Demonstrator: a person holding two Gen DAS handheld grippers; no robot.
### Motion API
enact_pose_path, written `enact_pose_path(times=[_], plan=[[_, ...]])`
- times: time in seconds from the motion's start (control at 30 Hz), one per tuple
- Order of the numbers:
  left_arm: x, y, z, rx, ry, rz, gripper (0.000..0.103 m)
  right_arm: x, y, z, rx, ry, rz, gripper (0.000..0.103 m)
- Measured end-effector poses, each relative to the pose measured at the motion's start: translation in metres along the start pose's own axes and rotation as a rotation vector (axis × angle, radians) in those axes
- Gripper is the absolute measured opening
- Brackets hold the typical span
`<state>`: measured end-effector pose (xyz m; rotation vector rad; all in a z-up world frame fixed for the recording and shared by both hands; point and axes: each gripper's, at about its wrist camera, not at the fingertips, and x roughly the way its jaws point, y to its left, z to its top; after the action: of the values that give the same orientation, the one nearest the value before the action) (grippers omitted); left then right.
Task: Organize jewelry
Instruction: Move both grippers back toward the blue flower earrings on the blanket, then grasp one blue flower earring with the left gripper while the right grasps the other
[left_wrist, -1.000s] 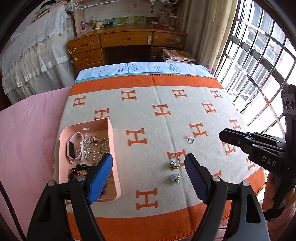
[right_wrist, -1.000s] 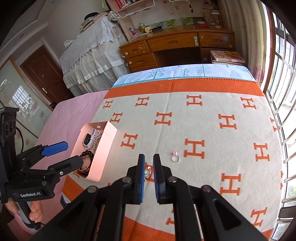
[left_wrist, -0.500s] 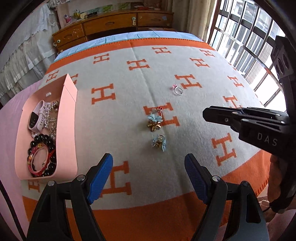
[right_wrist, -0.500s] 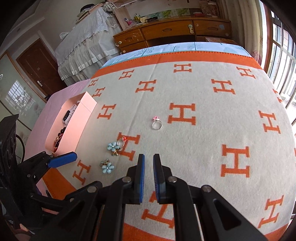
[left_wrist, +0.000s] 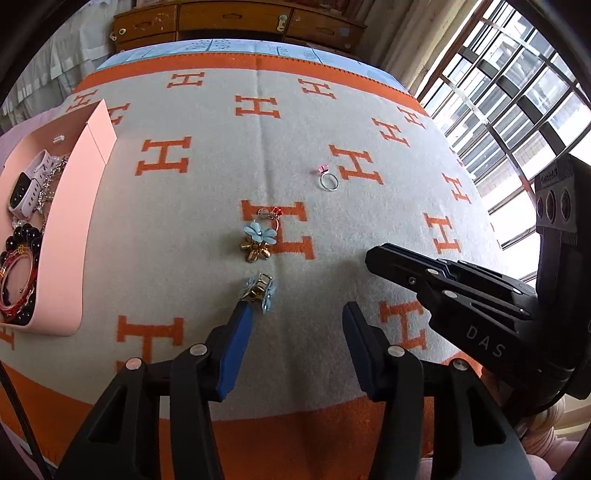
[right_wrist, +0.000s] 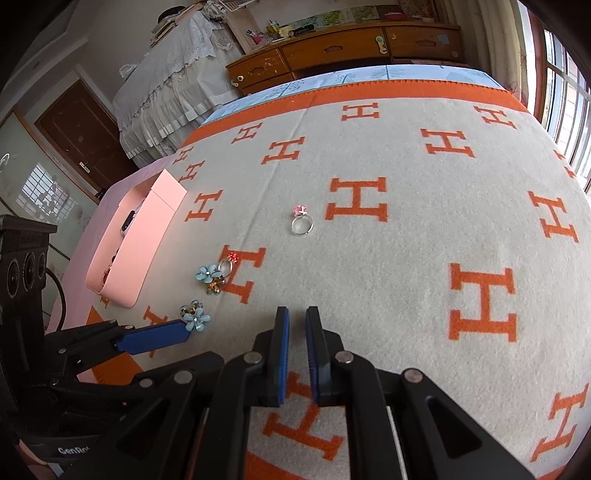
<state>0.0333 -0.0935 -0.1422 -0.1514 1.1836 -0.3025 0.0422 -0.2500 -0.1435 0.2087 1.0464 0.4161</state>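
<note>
On the orange-and-grey blanket (left_wrist: 207, 147) lie a blue flower clip (left_wrist: 260, 291), a blue-and-gold flower piece (left_wrist: 258, 238) with a red-stone ring (left_wrist: 271, 214) touching it, and a silver ring with a pink stone (left_wrist: 328, 179). My left gripper (left_wrist: 297, 310) hangs low over the blanket with its jaws closing. The flower clip sits at the tip of its left finger (left_wrist: 236, 332) and no pad presses on it. My right gripper (right_wrist: 297, 317) is shut on nothing, just right of the clip (right_wrist: 195, 317). The pink tray (left_wrist: 70, 229) at the left holds a white watch, beads and bangles.
A wooden desk with drawers (right_wrist: 332, 48) stands beyond the bed's far end. Barred windows (left_wrist: 517, 92) run along the right side. A lace-covered piece of furniture (right_wrist: 173, 85) and a brown door (right_wrist: 77, 136) are at the far left.
Both grippers have come down close to the blanket. The left one moved from beside the tray to the blue flower clip, and its jaws have narrowed. The right gripper stayed shut.
</note>
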Motion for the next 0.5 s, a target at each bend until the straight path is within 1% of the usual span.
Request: enact_pose_path(times=[0.07,0.17,0.33,0.47,0.5], plan=[[0.002,0.000,0.003,-0.015,-0.002,-0.008,0.046,0.000,-0.002,0.001,0.000,-0.006,-0.004,0.009],[0.005,-0.002,0.006,-0.010,-0.011,0.006,0.045,0.000,-0.006,0.001,0.014,-0.008,0.011,0.009],[0.006,-0.002,0.013,0.005,-0.029,0.070,0.045,0.000,-0.008,0.001,0.017,-0.010,0.024,0.009],[0.007,-0.002,0.016,0.019,-0.037,0.103,0.045,0.000,-0.009,0.001,0.017,-0.014,0.032,0.009],[0.008,-0.004,0.016,0.031,-0.041,0.121,0.042,0.000,-0.010,0.001,0.018,-0.014,0.034,0.009]])
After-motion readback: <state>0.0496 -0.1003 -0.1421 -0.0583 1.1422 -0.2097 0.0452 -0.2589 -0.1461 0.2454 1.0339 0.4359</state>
